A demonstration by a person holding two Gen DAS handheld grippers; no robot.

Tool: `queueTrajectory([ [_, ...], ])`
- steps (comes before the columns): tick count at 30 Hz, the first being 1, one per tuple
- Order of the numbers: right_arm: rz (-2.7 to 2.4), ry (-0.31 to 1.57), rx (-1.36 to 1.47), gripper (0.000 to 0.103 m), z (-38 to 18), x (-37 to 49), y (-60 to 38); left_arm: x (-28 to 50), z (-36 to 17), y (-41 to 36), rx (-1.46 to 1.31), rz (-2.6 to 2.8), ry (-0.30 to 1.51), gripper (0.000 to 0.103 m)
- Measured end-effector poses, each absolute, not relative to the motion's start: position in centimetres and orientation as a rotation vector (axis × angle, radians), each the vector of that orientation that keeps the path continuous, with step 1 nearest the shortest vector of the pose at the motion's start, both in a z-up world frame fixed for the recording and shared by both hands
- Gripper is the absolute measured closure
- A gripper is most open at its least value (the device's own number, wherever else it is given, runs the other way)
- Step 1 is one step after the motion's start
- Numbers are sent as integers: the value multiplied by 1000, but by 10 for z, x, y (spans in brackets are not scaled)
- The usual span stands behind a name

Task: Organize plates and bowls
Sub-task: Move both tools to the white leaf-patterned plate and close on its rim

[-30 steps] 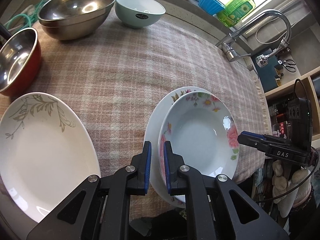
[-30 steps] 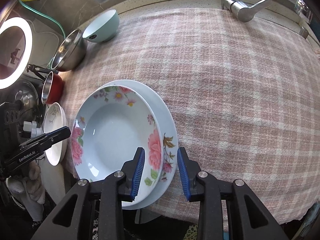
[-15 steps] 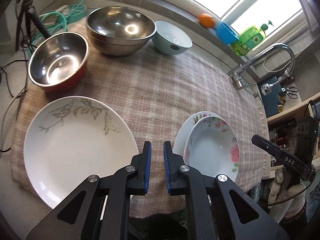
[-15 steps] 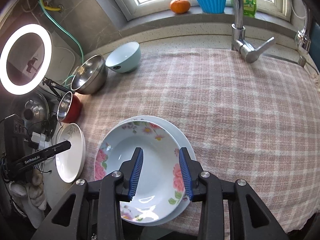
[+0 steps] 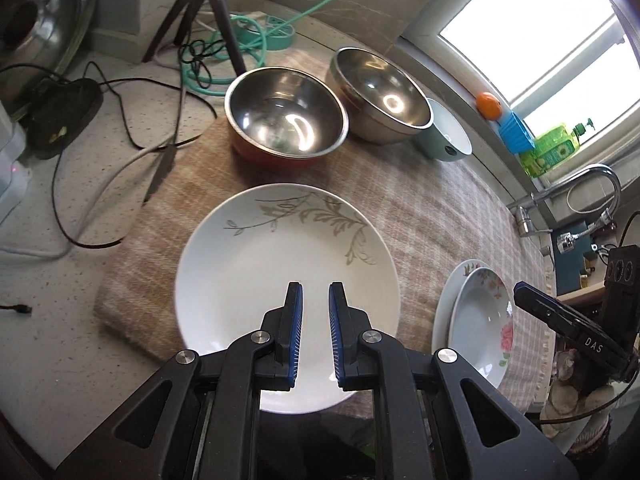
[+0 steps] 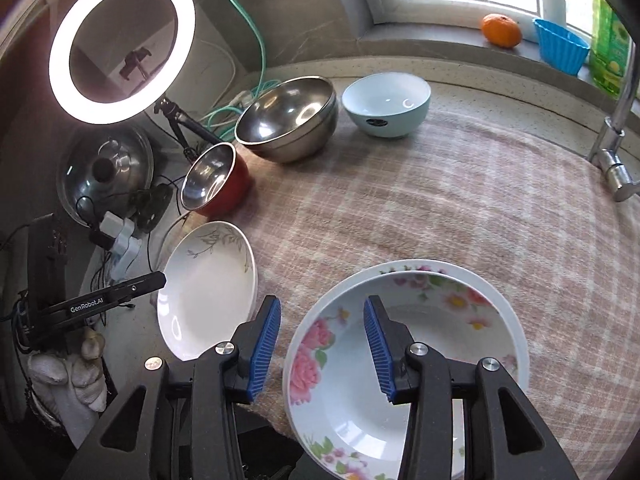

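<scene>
A white plate with a grey leaf pattern (image 5: 280, 264) lies on the plaid cloth; it also shows in the right wrist view (image 6: 208, 284). My left gripper (image 5: 314, 304) hovers over its near half, jaws slightly apart and empty. A floral deep plate (image 6: 400, 360) sits stacked on a floral flat plate (image 6: 492, 284); the stack also shows at the right in the left wrist view (image 5: 480, 312). My right gripper (image 6: 320, 320) is open and empty above the stack's left rim. A red steel bowl (image 5: 284, 120), a larger steel bowl (image 5: 380, 92) and a pale blue bowl (image 5: 448, 132) stand at the back.
A tap (image 6: 616, 136) rises at the right. Cables (image 5: 120, 128), a tripod (image 5: 200, 12) and a ring light (image 6: 120, 40) crowd the left counter. An orange (image 6: 500, 30), a blue cup (image 6: 560, 46) and a soap bottle (image 5: 556, 148) sit on the windowsill.
My left gripper moved left from the floral stack to over the leaf plate and opened slightly. My right gripper drew back and rose, staying open over the floral stack.
</scene>
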State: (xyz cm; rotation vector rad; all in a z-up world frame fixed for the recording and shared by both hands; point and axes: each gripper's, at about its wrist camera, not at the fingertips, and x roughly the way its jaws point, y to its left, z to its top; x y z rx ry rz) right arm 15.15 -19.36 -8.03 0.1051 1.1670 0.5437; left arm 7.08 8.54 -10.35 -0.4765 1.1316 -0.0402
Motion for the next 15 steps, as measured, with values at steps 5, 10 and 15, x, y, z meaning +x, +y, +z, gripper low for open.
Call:
queueTrajectory([
  [5, 589, 1204, 132, 63, -91, 159, -169, 60, -109, 113, -487, 48, 1121, 91],
  [10, 611, 1245, 100, 64, -105, 166, -143, 50, -118, 133, -487, 113, 1129, 91],
  [15, 643, 1292, 83, 69, -120, 170, -122, 46, -126, 144, -475, 149, 1133, 91],
])
